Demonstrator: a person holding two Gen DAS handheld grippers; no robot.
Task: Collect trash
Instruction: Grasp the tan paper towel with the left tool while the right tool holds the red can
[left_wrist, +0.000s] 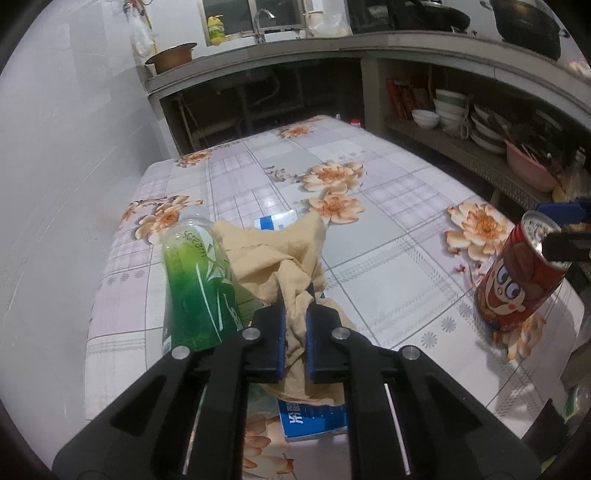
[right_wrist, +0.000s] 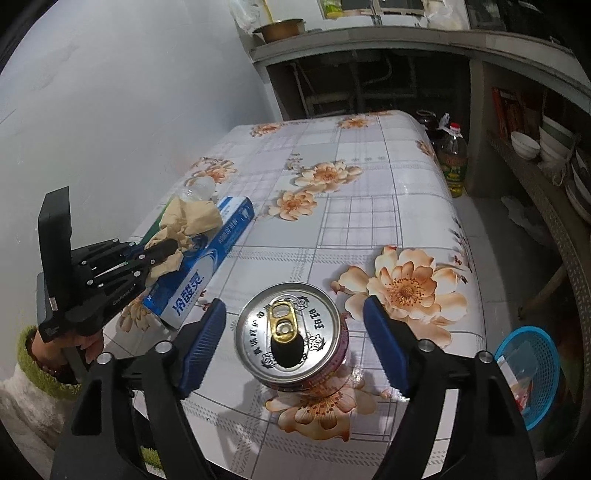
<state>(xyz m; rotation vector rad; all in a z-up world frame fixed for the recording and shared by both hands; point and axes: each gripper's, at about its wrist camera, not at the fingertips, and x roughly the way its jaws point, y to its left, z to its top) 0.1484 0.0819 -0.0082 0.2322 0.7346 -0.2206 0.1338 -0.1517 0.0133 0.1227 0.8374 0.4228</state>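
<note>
Between left fingers (left_wrist: 275, 328): crumpled tissue (left_wrist: 280, 254).

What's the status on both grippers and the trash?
Left gripper shut on tan crumpled paper. Right gripper open around upright can. Nothing blocking.

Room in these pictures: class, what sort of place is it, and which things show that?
Most likely a home kitchen: stacked bowls on a shelf, a tap by the window, and a cooking-oil bottle beside the table.

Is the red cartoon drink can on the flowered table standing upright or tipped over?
Upright. The red cartoon drink can stands on its base on the flowered table, opened silver top facing up, between the right gripper's open jaws.
</note>
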